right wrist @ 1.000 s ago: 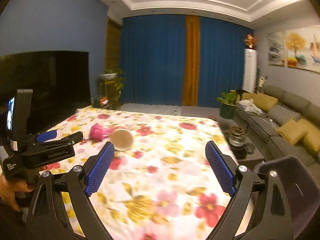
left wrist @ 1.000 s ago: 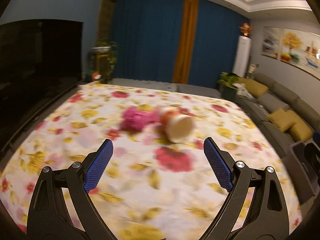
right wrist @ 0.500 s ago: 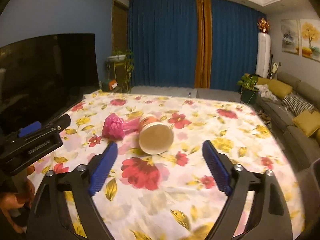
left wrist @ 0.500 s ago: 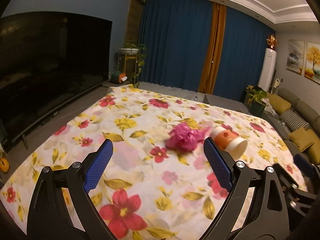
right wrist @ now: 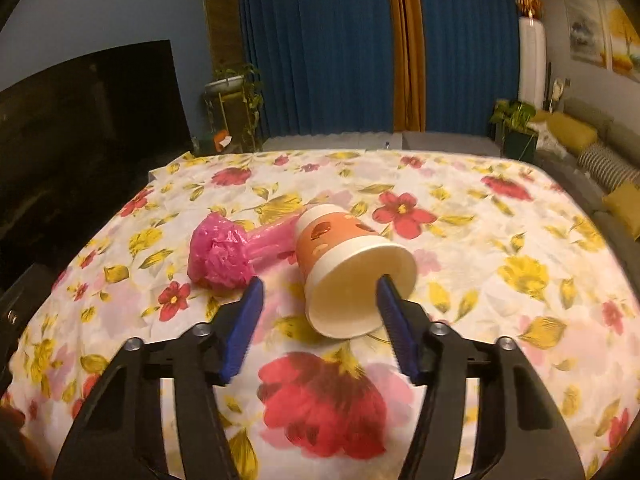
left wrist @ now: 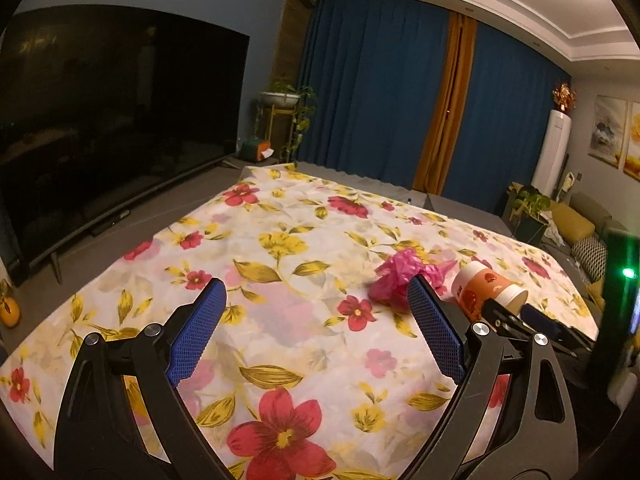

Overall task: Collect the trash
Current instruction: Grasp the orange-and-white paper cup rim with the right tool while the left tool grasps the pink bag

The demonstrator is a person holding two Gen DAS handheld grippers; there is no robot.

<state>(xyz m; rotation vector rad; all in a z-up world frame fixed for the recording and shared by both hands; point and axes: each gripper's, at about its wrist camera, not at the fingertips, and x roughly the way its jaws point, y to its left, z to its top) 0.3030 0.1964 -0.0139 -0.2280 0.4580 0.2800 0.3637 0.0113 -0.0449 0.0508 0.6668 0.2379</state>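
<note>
**Right gripper closing at the mouth of a tipped paper cup**

While the right gripper [right wrist: 318,304] points down at the flowered cloth [right wrist: 500,248], its jaws are closing with the rim of the paper cup [right wrist: 352,272] between them. One blue pad sits inside the cup's open mouth, the other outside the wall on the side toward the pink bag; whether either pad presses the rim yet cannot be told. That orange and white cup lies on its side near the middle of the cloth, mouth turned toward the right wrist camera. Just beside it, touching or nearly touching its wall, lies a crumpled pink plastic bag [right wrist: 228,252], on the side toward the dark television screen [right wrist: 80,120].

Seen from the left wrist, the left gripper [left wrist: 316,320] hangs above the cloth with its jaws spread wide and nothing between them. Its right finger overlaps the near edge of the pink bag [left wrist: 400,276] in that view. Blue curtains [right wrist: 320,48] close off the far wall behind the cloth's far edge.
</note>
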